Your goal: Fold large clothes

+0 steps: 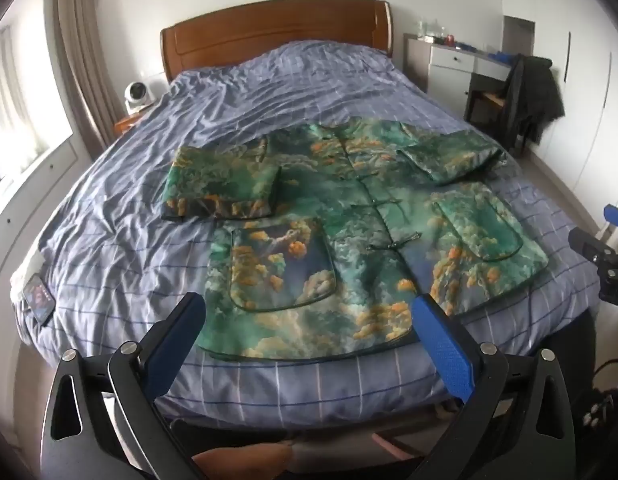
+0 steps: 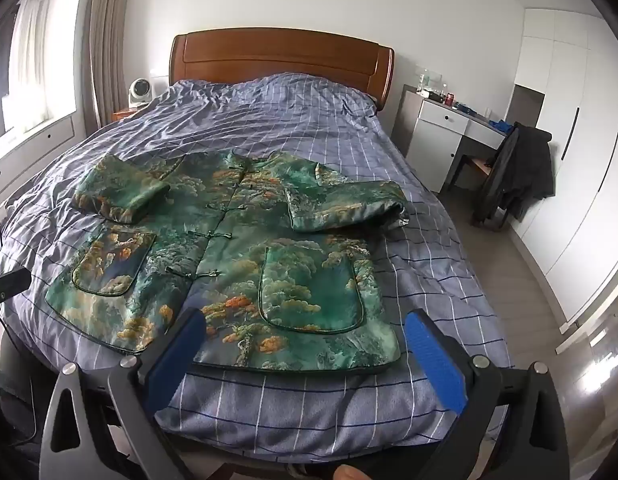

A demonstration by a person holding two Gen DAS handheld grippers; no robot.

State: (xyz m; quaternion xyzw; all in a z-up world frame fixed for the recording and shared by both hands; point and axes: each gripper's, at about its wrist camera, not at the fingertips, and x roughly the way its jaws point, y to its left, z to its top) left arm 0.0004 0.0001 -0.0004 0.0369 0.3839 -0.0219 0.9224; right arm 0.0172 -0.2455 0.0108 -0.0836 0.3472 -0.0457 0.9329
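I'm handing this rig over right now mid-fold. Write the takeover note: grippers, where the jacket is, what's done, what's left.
Left gripper: open, empty, hovering over the jacket's near hem.
Right gripper: open, empty, above the hem on its side.
Green printed jacket: face up on the checked blue bedspread, buttoned, collar toward the headboard.
Done: both sleeves folded inward across the chest.
Left: the body is still full length; probably lift the hem and fold it up toward the collar.

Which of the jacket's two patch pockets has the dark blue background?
The pocket on the left in both views; the other pocket is green throughout.
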